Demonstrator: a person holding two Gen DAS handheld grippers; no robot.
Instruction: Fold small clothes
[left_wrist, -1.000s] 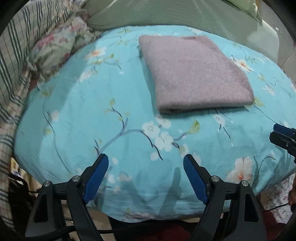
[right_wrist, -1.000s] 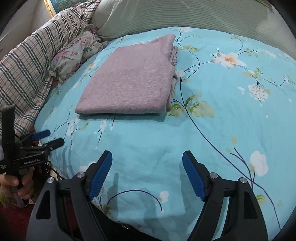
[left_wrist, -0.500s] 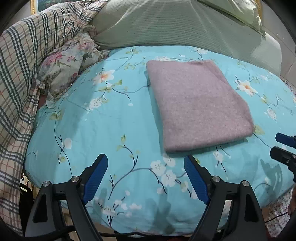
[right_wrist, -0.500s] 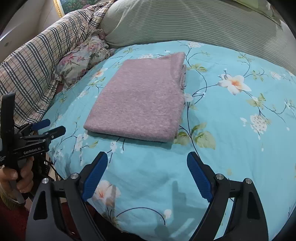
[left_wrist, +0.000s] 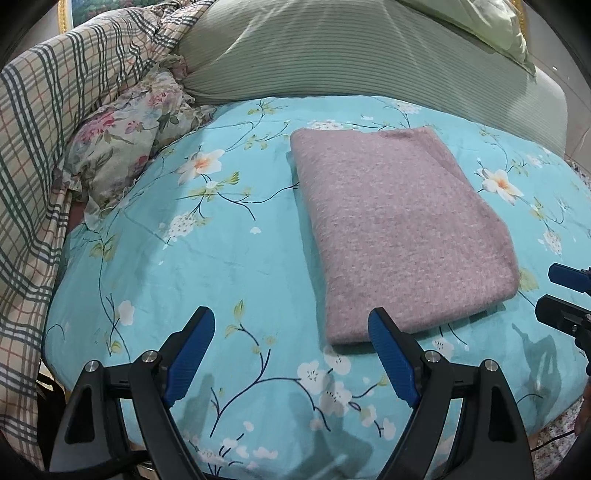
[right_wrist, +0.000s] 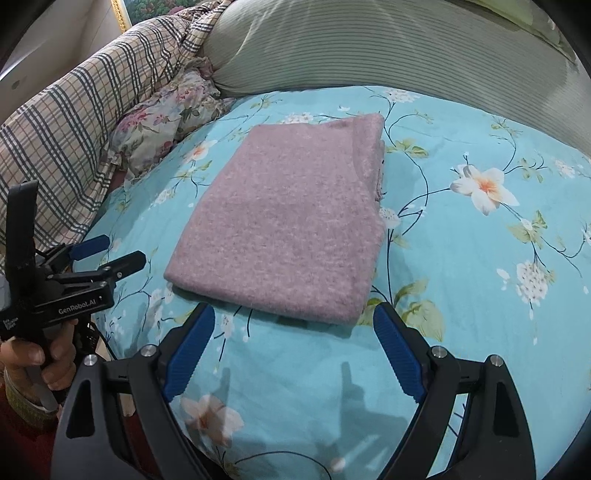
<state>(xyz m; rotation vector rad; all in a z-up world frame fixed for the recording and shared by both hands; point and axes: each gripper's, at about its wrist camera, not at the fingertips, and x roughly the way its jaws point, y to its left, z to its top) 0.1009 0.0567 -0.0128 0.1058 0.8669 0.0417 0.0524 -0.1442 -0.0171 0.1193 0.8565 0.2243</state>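
Observation:
A mauve fuzzy garment (left_wrist: 399, 236) lies folded into a flat rectangle on the turquoise flowered bedcover (left_wrist: 221, 258). My left gripper (left_wrist: 291, 321) hovers open over the cover, short of the garment's near left corner, with nothing between its blue pads. In the right wrist view the same folded garment (right_wrist: 288, 221) lies straight ahead. My right gripper (right_wrist: 294, 314) stands open just before its near edge, apart from it. The left gripper (right_wrist: 107, 254), held by a hand, shows at that view's left side. The right gripper (left_wrist: 565, 291) peeks in at the left wrist view's right edge.
A green striped pillow (left_wrist: 351, 55) lies across the back of the bed. A plaid blanket (left_wrist: 44, 129) and a flowered cushion (left_wrist: 125, 144) are bunched along the left side. The bed's near edge (left_wrist: 295, 469) drops off just below the grippers.
Both grippers have drawn back and risen, so more of the pillows shows. The right jaws have spread a little wider. The folded garment has not moved.

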